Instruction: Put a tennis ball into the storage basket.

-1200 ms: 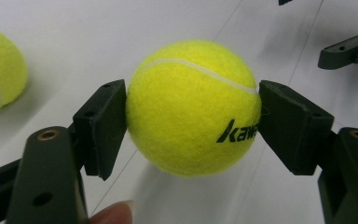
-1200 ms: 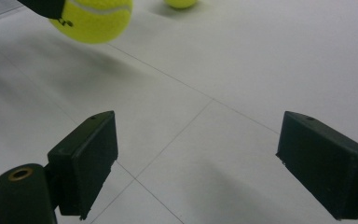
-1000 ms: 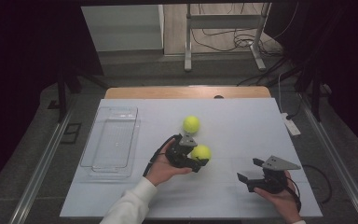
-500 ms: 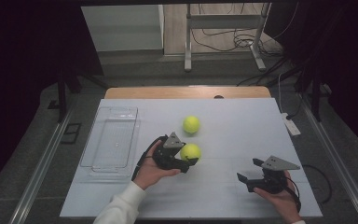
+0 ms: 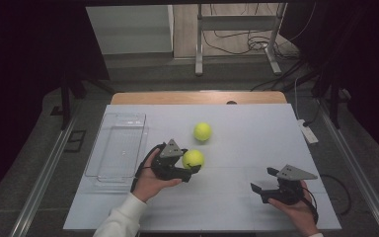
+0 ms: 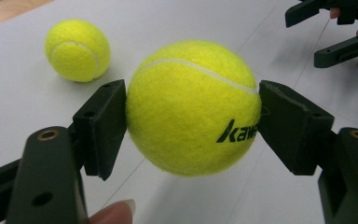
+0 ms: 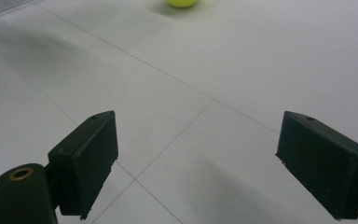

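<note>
Clear plastic bin (image 5: 114, 148) sits at 9 o'clock on the pale table (image 5: 246, 197), just beside the left gripper (image 5: 190, 170), whose jaws pinch a fuzzy yellow tennis ball (image 5: 193, 158). Left gripper view reveals black lettering on that held ball, lifted off the surface. Second ball (image 5: 203, 131) rests near, at 12 o'clock from the first; right gripper (image 5: 256, 190) at 5 o'clock, jaws spread, nothing between.
</note>
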`<action>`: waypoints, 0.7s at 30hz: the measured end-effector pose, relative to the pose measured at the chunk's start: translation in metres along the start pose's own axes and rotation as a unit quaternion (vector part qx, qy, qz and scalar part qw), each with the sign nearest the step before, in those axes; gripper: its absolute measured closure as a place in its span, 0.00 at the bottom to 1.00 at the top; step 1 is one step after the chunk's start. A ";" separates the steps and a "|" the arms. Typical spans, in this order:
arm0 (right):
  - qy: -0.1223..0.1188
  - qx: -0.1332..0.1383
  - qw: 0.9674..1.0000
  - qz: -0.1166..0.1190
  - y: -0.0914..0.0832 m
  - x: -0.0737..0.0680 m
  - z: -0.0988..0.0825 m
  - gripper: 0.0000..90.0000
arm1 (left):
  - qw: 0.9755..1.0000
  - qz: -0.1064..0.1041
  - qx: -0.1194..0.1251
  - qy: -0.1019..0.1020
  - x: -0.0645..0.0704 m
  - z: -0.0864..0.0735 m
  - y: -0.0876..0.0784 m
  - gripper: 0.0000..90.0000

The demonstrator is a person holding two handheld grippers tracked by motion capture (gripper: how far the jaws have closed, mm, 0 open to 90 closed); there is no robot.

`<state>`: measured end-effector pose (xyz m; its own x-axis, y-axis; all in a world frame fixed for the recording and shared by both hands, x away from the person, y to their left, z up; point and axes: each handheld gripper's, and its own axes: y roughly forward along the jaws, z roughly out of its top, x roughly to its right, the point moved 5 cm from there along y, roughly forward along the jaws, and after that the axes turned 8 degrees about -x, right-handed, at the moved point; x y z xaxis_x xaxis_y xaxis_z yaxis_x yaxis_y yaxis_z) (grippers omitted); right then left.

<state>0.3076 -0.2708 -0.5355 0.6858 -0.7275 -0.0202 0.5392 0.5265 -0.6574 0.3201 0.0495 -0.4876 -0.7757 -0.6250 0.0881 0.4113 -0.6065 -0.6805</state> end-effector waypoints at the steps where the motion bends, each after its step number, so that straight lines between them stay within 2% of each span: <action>1: 0.000 0.000 1.000 0.000 0.000 0.000 0.000 0.14 | 1.000 0.000 0.002 -0.001 -0.001 0.000 -0.002 0.31; 21: 0.001 0.001 1.000 -0.001 0.000 0.001 0.000 0.14 | 0.999 0.020 0.041 -0.023 -0.016 -0.001 -0.034 0.31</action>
<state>0.3084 -0.2718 -0.5361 0.6833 -0.7299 -0.0204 0.5414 0.5252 -0.6565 0.3184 0.0809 -0.4669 -0.7364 -0.6695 0.0971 0.4805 -0.6186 -0.6216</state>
